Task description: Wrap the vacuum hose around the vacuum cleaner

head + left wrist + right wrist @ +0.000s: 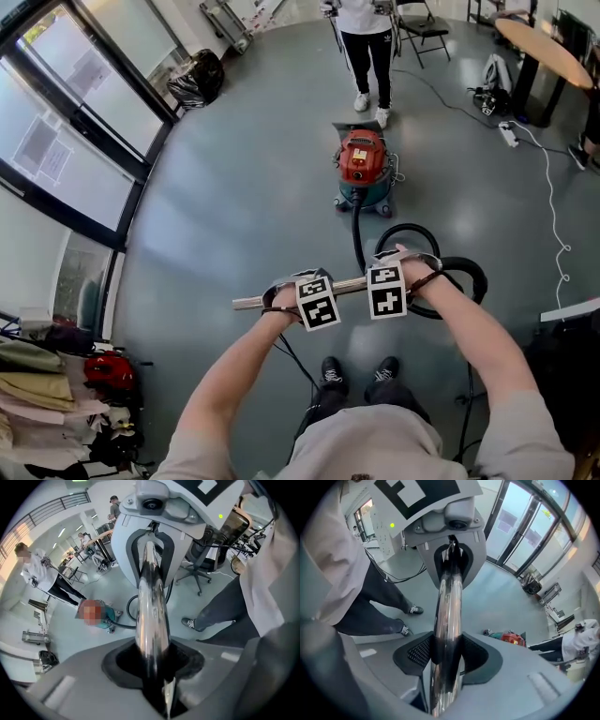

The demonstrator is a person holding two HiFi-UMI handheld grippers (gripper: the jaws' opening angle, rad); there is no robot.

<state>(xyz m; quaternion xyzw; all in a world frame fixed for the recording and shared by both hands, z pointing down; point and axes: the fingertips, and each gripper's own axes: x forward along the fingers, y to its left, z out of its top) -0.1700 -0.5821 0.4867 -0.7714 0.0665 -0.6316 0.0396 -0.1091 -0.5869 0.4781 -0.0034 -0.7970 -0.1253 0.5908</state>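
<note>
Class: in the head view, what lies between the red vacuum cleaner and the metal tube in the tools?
Only the black hose, running over bare grey floor, as the head view shows.

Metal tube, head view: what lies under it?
Under the metal tube: grey floor, the black hose looping by its right end, the person's shoes. The left gripper and right gripper hide the floor directly beneath.

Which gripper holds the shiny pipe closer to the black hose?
The right gripper, beside the hose loop; the left gripper grips nearer the pipe's bare end.
</note>
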